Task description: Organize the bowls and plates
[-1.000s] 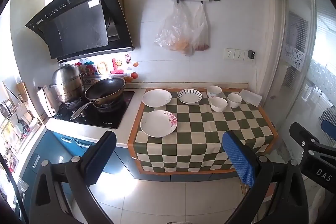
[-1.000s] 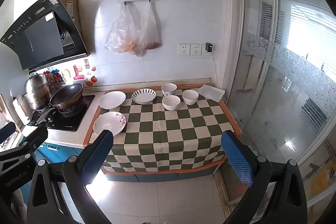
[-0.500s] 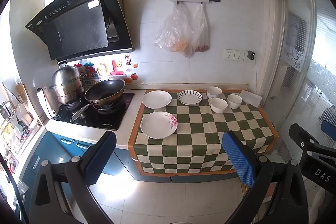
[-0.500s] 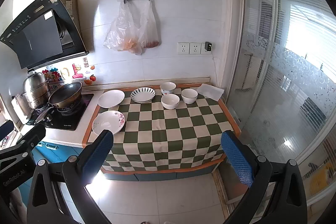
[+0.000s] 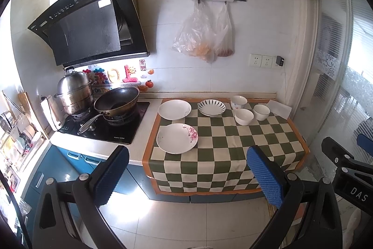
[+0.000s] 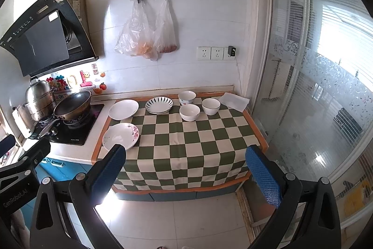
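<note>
In the left wrist view, the left gripper hangs in the air in front of the counter, its blue-padded fingers spread wide apart with nothing between them. Beyond it a green and white checked cloth covers the counter. On the cloth's near left part lies a flowered plate; behind it sits a plain white plate, and just to its right a striped plate. Three white bowls cluster at the back right: a decorated bowl nearest the wall, a middle bowl in front of it, and a rimmed bowl beside that. Left of the cloth, a dark wok and a steel pot stand on the stove.

In the right wrist view, the right gripper is also held off the counter with its jaws wide apart and empty. Its left finger overlaps the near edge of the flowered plate in the picture. The plain white plate, striped plate and the three bowls stay grouped along the back of the cloth, near the wall. Two plastic bags hang from a rail above them.
</note>
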{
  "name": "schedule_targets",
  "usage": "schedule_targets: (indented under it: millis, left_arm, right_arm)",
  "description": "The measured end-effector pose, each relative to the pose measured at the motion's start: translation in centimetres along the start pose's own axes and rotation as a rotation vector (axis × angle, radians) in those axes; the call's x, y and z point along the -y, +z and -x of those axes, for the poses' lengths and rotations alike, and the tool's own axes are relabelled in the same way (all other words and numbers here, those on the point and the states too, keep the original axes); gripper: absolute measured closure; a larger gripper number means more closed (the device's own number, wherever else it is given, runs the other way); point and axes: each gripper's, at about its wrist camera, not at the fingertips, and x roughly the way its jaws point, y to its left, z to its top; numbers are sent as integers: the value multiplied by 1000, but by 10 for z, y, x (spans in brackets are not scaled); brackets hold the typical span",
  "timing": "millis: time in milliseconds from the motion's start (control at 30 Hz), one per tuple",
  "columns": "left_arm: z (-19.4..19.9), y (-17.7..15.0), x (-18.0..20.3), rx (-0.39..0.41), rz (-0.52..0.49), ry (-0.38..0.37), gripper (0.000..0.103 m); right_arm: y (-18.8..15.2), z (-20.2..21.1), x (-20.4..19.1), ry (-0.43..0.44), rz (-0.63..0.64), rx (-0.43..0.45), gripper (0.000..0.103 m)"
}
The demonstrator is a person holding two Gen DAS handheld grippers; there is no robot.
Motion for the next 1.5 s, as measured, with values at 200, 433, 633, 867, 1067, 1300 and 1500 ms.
schedule_targets:
  millis: [200,433,633,867,1067,1300,1500]
  left_arm:
    - [-1,0,-2,-1,1,2,0]
    - [-3,-3,-6,-3,2,3,0]
    - [-3,-4,-8,-3,8,6,0]
    - [-1,-5,-9,-3,9,13,0]
    - [0,-4,-8,4,10,15,0]
    - [0,-2,-7,1,5,12,0]
    - [-3,1,-5,0,5,17,0]
  right_arm:
    - [0,-2,0,0,4,-4,0]
    - [2,-5,-2,-3,3,-1,0]
    - [4,-5,-2,3,8,-1,0]
    - [3,-6,-4,6,12,-5,0]
    - [2,-6,-5,2,11,-2,0]
    - [-1,-7,-6,-3,9,0,0]
    - [0,-7,-5,-3,8,0,0]
